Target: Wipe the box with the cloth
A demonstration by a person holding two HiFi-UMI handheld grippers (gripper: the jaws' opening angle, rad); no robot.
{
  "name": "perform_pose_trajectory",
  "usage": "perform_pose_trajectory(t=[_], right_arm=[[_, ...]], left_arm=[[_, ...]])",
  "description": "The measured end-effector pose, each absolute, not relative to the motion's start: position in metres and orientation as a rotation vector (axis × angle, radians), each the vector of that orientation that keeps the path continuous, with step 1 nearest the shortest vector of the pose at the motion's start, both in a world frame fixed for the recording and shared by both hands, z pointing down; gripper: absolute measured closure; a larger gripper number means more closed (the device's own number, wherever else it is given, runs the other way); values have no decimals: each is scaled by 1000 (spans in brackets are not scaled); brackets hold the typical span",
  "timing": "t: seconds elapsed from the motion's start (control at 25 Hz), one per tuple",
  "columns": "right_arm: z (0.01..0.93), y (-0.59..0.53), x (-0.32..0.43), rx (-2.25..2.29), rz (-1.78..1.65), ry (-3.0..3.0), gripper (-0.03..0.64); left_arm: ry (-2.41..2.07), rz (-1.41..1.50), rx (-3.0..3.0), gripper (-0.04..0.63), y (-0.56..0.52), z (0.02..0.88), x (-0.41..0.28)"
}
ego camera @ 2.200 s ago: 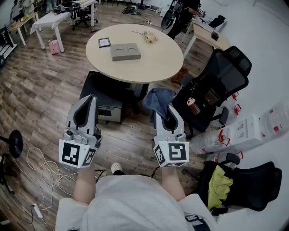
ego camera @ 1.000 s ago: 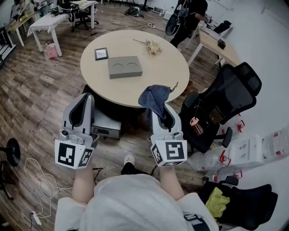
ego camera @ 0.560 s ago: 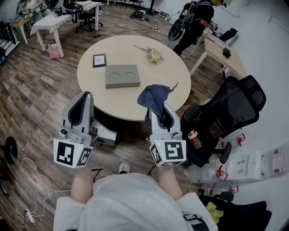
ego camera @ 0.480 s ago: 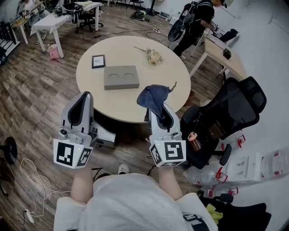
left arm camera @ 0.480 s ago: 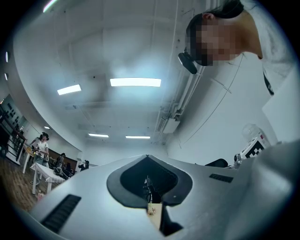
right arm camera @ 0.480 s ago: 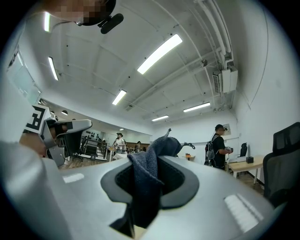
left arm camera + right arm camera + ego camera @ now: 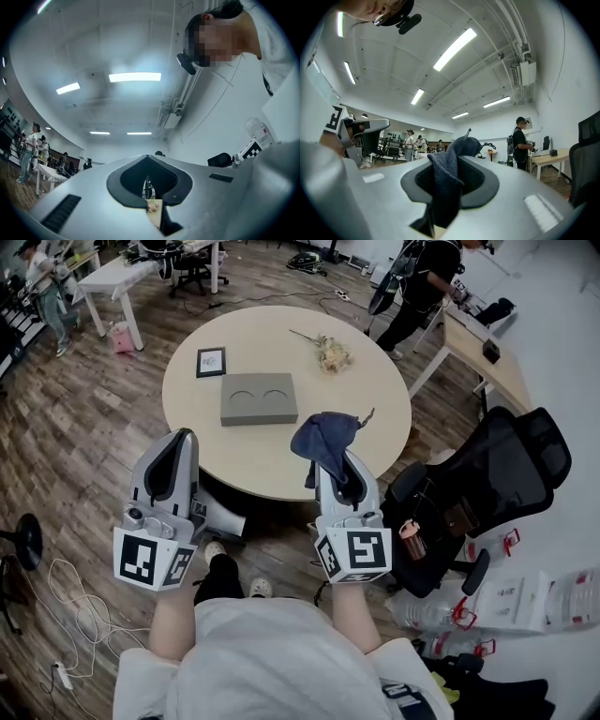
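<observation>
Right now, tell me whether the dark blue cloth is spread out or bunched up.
Bunched up. The right gripper pinches the dark blue cloth in folds, its crumpled end sticking out past the jaws.

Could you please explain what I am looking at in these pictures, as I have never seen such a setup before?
There is no robot here. A person holds a tool in each hand: the left gripper and the right gripper. Each has two fingers and a marker cube at its back. The head view comes from a camera on the person's head, looking down. The two gripper views come from cameras that ride on the grippers and look along their fingers. On the round table lie a grey box with two round hollows, a small framed picture and some flowers. The right gripper pinches a dark blue cloth. The left gripper's fingers are together and hold nothing.
</observation>
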State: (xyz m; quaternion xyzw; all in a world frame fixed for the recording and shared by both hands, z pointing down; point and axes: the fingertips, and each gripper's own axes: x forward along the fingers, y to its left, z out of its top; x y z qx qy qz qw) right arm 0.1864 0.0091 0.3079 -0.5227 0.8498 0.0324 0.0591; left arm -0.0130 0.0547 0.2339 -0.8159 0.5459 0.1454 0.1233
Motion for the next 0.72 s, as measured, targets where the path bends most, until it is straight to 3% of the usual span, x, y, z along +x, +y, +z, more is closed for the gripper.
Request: perform_pose_trajectory(t=[0.72], right_arm=[[291, -101, 116, -1657, 131, 2513, 528]], left_arm=[[1478, 435, -2434, 589, -69, 220, -81]])
